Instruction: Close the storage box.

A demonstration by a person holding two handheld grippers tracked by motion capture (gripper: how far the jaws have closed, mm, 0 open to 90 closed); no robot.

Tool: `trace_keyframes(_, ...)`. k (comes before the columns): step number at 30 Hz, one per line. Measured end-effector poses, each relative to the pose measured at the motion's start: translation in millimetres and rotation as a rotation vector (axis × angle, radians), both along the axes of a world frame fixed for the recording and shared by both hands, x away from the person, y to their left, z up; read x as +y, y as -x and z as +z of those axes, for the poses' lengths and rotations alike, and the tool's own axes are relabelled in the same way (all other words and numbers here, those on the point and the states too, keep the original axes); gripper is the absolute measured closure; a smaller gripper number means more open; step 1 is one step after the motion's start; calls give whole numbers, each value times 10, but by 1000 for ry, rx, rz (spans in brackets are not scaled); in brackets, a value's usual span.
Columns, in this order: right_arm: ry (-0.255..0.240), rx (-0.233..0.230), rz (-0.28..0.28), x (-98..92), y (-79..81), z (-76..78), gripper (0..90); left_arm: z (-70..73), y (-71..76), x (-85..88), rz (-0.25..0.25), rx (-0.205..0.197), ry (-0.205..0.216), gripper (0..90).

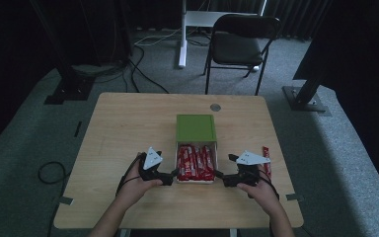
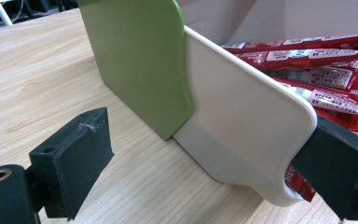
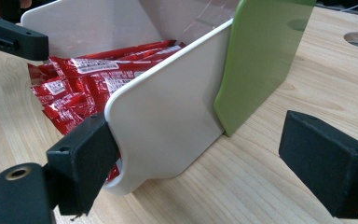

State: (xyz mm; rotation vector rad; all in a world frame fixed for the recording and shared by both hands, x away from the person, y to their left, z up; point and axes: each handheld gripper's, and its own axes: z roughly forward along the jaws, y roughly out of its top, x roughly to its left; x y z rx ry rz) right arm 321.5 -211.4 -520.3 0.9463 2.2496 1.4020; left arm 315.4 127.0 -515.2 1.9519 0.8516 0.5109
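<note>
A white drawer (image 1: 196,181) full of red snack packets (image 1: 196,162) sticks out of a green sleeve (image 1: 195,127) at the table's middle. My left gripper (image 1: 171,176) is open at the drawer's front left corner. In the left gripper view the white side wall (image 2: 242,121) stands between the jaws of that gripper (image 2: 209,186), with the green sleeve (image 2: 140,60) behind and packets (image 2: 317,70) inside. My right gripper (image 1: 222,177) is open at the front right corner. Its jaws (image 3: 205,172) straddle the other white wall (image 3: 168,116), beside the sleeve (image 3: 261,56) and packets (image 3: 84,79).
One loose red packet (image 1: 266,163) lies on the wooden table (image 1: 128,123) right of my right hand. A round hole (image 1: 215,107) sits near the far edge. A black chair (image 1: 242,39) and stand legs are on the floor beyond.
</note>
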Motion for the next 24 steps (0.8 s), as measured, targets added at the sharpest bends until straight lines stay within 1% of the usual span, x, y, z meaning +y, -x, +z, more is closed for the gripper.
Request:
trace_keyframes(4,-3,3,-7,-3,-13,-1,117,5,0,-10,2,-4,-5,81)
trace_keyframes(9,-3,3,-18,-1,-37,14,117,9,-24,-7,15,7,10,81)
trace_keyframes(13,-12,8,-22,9,-48,6,117,13,-34,-3,30,1,6,81)
trace_keyframes(21,-21,8,-34,13,-77,23,117,30,-61,0,33,6,18,81)
trace_keyframes(24,-19,8,-34,14,-92,32,117,38,-74,2,32,5,16,81)
